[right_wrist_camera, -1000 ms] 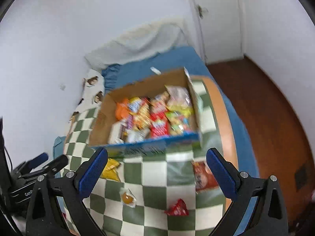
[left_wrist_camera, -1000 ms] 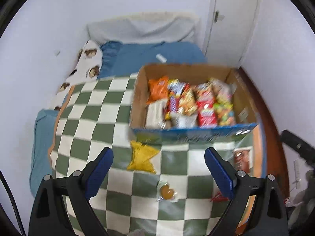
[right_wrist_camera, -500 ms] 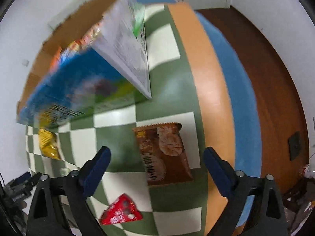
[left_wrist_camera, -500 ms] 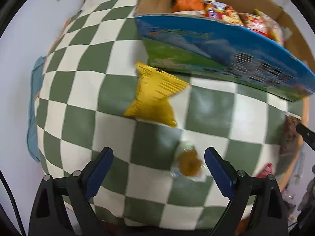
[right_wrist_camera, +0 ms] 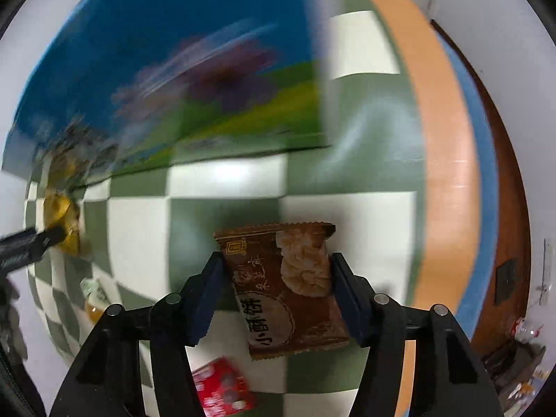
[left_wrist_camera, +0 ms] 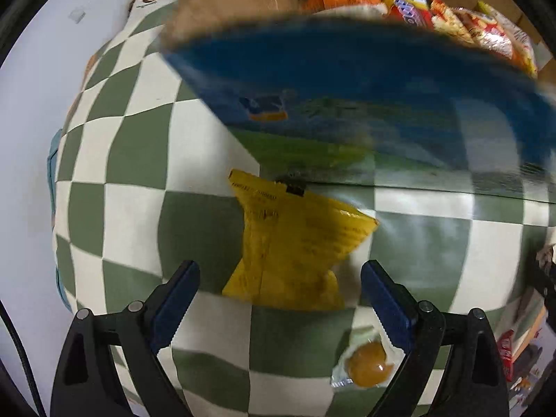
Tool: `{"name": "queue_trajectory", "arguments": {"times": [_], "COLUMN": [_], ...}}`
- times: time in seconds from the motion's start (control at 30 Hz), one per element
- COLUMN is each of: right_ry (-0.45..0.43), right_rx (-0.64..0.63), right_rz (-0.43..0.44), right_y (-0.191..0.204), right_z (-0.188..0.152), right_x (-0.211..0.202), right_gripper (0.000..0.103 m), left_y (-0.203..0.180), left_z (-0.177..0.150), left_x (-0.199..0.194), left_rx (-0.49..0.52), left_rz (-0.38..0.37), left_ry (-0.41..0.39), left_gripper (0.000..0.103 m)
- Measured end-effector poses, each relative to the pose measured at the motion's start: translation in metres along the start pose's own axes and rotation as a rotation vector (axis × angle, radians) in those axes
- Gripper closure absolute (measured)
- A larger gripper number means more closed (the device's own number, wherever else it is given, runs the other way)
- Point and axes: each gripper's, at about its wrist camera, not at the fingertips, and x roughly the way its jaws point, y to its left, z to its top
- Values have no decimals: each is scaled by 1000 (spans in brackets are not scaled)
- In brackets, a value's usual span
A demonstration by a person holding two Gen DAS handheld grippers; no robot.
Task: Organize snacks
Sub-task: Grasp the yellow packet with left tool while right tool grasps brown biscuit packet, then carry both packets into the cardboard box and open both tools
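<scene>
A yellow snack bag (left_wrist_camera: pixel 295 243) lies on the green-and-white checkered cloth (left_wrist_camera: pixel 121 160), in front of the blue cardboard box (left_wrist_camera: pixel 347 80) full of snacks. My left gripper (left_wrist_camera: pixel 279 299) is open, its fingers on either side of the bag's near end. A brown cookie packet (right_wrist_camera: pixel 288 288) lies on the cloth in the right wrist view. My right gripper (right_wrist_camera: pixel 276 292) has closed in around it, pads at or very near both its sides. The box front (right_wrist_camera: pixel 173 69) is close ahead and blurred.
A clear-wrapped orange jelly (left_wrist_camera: pixel 368 365) lies by my left gripper's right finger. A red packet (right_wrist_camera: pixel 222 389) lies under my right gripper's left finger. The bed's orange edge (right_wrist_camera: pixel 448 139) and the wooden floor (right_wrist_camera: pixel 504 208) run along the right.
Both grippers have dropped close to the cloth. The left has moved onto the yellow bag. The right has narrowed its jaws around the brown cookie packet.
</scene>
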Motion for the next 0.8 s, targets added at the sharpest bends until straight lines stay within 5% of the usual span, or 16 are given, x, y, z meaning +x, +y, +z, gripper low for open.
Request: {"name": "queue_trajectory", "arguments": {"times": [0.03, 0.13, 0.53, 0.8], "right_ry": [6, 15, -20, -118], "right_rx": [-8, -22, -68, -91], "right_rz": [2, -1, 55, 183], "right_y": [6, 18, 57, 95], "right_z": [-2, -6, -11, -11], "right_x": [2, 8, -7, -73], "right_gripper": [40, 40, 45, 46], "left_y": [1, 4, 12, -2], "left_z": [1, 3, -35, -52], "left_x": [2, 8, -29, -111], "left_rx": [4, 7, -52, -21], "left_rz": [-5, -21, -135, -263], "left_ry": [-8, -18, -76, -177], "left_gripper": [11, 57, 61, 61]}}
